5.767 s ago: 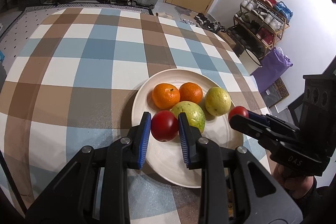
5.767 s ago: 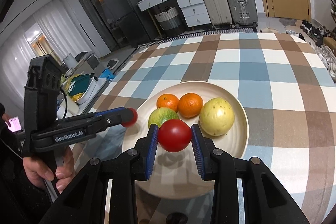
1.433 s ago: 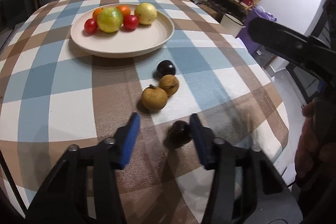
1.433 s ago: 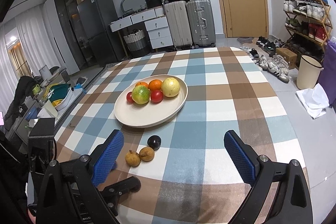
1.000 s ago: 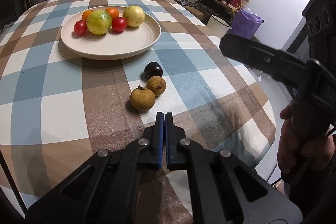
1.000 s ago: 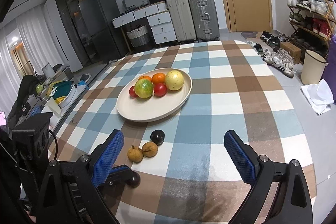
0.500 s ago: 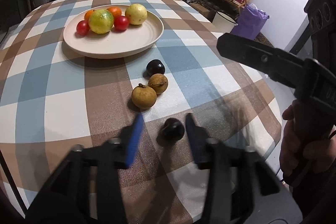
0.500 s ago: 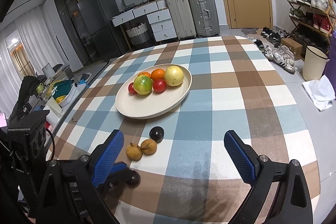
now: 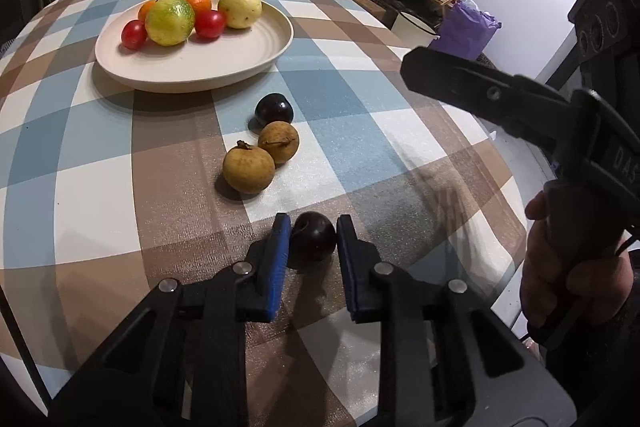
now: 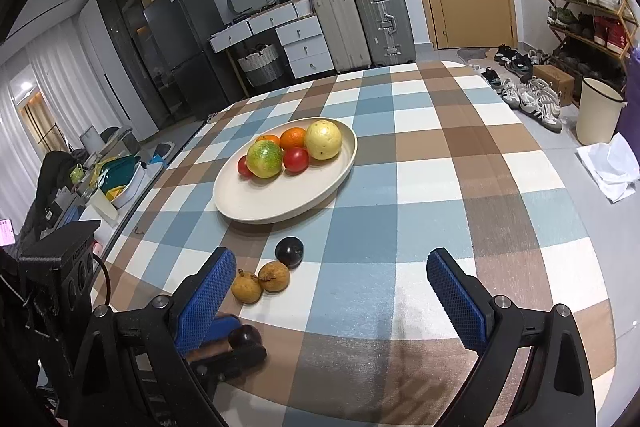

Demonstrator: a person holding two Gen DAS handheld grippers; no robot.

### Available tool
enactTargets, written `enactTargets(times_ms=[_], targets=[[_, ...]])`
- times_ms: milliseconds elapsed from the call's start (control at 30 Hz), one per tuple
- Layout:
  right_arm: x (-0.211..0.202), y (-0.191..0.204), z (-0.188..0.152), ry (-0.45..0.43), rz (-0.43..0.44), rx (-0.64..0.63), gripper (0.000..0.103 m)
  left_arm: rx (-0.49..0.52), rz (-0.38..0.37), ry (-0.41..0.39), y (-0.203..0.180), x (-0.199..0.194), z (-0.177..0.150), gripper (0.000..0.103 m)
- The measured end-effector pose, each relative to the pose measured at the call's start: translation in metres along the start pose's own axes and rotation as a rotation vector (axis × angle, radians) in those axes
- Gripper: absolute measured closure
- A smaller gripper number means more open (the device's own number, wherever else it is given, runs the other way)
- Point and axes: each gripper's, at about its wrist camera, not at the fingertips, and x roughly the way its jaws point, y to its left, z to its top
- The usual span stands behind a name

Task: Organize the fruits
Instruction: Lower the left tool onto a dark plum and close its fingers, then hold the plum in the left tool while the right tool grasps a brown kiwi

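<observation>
Fruits lie in two groups on the checked tablecloth (image 9: 100,155). In the left wrist view, the near dark plum (image 9: 313,235) sits on the cloth between the blue pads of the left gripper (image 9: 310,239), whose jaws are narrow and closing around it; whether the pads already press on it cannot be told. Just beyond lie two brown longans (image 9: 249,166), touching each other, and a second dark plum (image 9: 274,109) just behind them. Farther off, the cream plate (image 9: 224,67) carries two tomatoes, two oranges, a green fruit and a yellow one. At the right a hand (image 9: 576,279) holds the right gripper's handle.

In the right wrist view, the right gripper (image 10: 332,291) stands wide, with nothing between its pads, above the cloth. The longans (image 10: 273,276) and the far plum (image 10: 289,251) lie ahead of it, left of centre, and the plate (image 10: 280,207) stands beyond. At the lower left the near plum (image 10: 245,335) shows at the left gripper's tips.
</observation>
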Motion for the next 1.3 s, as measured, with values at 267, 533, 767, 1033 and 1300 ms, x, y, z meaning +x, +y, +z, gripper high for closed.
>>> enactTargets(times_ms=[267, 533, 767, 1033, 1300], targets=[[0.009, -0.002, -0.004, 0.03, 0.034, 0.005, 0.005, -0.021, 0.009, -0.05, 0.012, -0.019, 0.003, 0.083], [0.027, 0.004, -0.008, 0.077, 0.079, 0.0, 0.005, -0.057, 0.051, -0.126, 0.037, -0.051, 0.011, 0.083], [0.047, 0.005, -0.012, 0.138, 0.135, 0.049, 0.009, -0.071, 0.111, -0.182, 0.053, -0.074, 0.015, 0.083], [0.067, 0.009, -0.012, 0.193, 0.169, 0.094, 0.03, -0.101, 0.121, -0.189, 0.07, -0.076, 0.016, 0.083], [0.08, 0.021, -0.011, 0.218, 0.159, 0.064, 0.049, -0.113, 0.114, -0.184, 0.076, -0.072, 0.019, 0.083]])
